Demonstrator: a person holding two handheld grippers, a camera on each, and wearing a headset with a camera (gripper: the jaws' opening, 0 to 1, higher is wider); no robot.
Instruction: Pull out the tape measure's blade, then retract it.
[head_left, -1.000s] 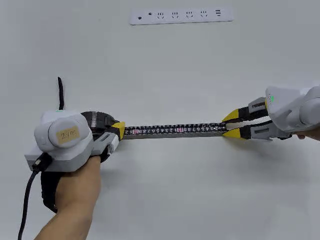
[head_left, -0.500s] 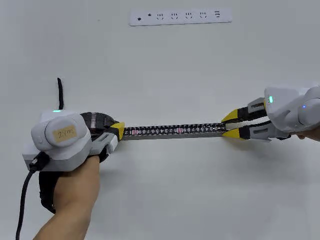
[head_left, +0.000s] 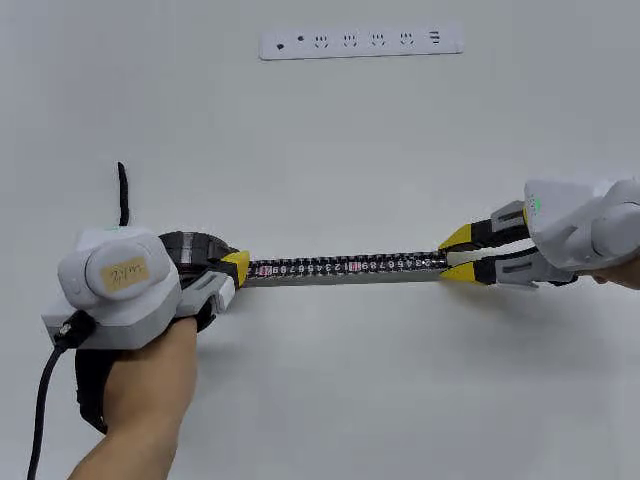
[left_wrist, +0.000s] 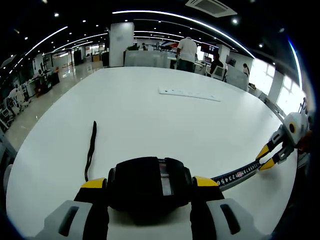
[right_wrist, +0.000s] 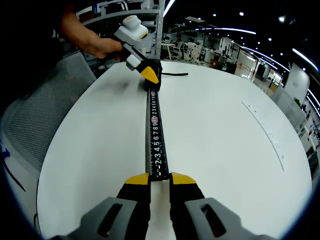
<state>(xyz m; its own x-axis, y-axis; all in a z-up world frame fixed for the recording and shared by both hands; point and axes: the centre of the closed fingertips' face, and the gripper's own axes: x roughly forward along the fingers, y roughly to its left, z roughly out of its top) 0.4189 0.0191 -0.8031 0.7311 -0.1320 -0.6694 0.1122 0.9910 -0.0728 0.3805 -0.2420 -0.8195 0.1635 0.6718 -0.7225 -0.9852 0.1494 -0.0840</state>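
Observation:
My left gripper (head_left: 222, 265) is shut on the black round tape measure case (head_left: 195, 250), which fills the gap between its yellow-tipped jaws (left_wrist: 150, 186). The blade (head_left: 345, 266) runs out to the right, flat over the white table, printed with numbers. At the blade's free end my right gripper (head_left: 456, 260) is shut on it. In the right gripper view the blade (right_wrist: 155, 135) stretches from my right gripper (right_wrist: 160, 180) toward the left gripper (right_wrist: 142, 67) and the hand holding it.
A white power strip (head_left: 360, 42) lies at the table's far edge. A black strap (head_left: 123, 195) trails from behind the case. Beside the table in the right gripper view stands a grey mesh chair (right_wrist: 35, 120). People stand beyond the table (left_wrist: 187, 50).
The right gripper has edged a little to the left, toward the case, with the blade end still in it. The left gripper keeps its hold on the case.

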